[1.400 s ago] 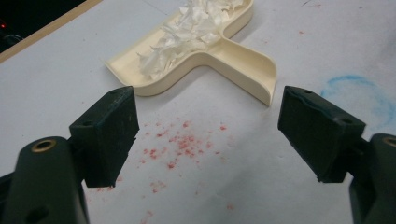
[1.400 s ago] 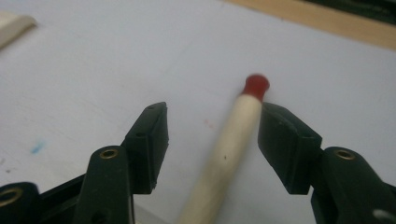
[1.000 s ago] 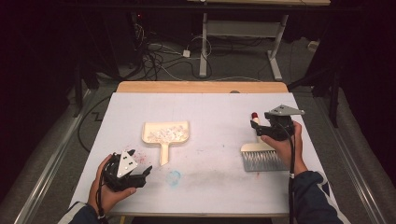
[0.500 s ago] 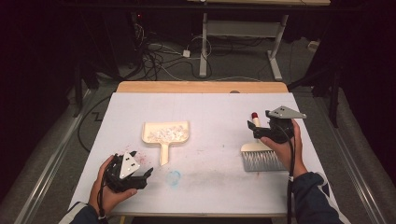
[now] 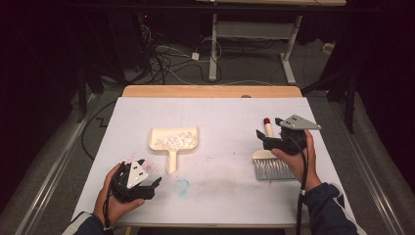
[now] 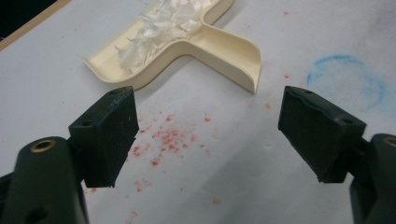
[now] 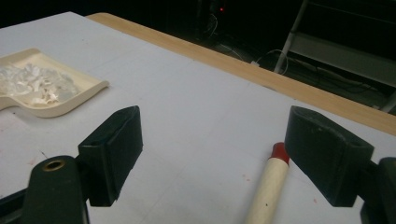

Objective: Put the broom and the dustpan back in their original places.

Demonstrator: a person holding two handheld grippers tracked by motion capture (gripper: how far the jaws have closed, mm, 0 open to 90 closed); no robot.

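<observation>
A cream dustpan lies mid-table with white paper scraps in its pan; the left gripper view shows the dustpan just beyond my jaws. My left gripper is held open near the table's front left, over red specks. A hand brush with a cream, red-tipped handle lies at the right. My right gripper hovers open above the brush handle, with nothing between its jaws.
The white table cover carries a faint blue ring stain near the front. A wooden table edge runs along the back. Beyond it are cables and a desk frame on the floor.
My left gripper has drifted slightly to the right along the front edge. My right gripper has shifted a little nearer over the brush. Dustpan and brush lie unmoved.
</observation>
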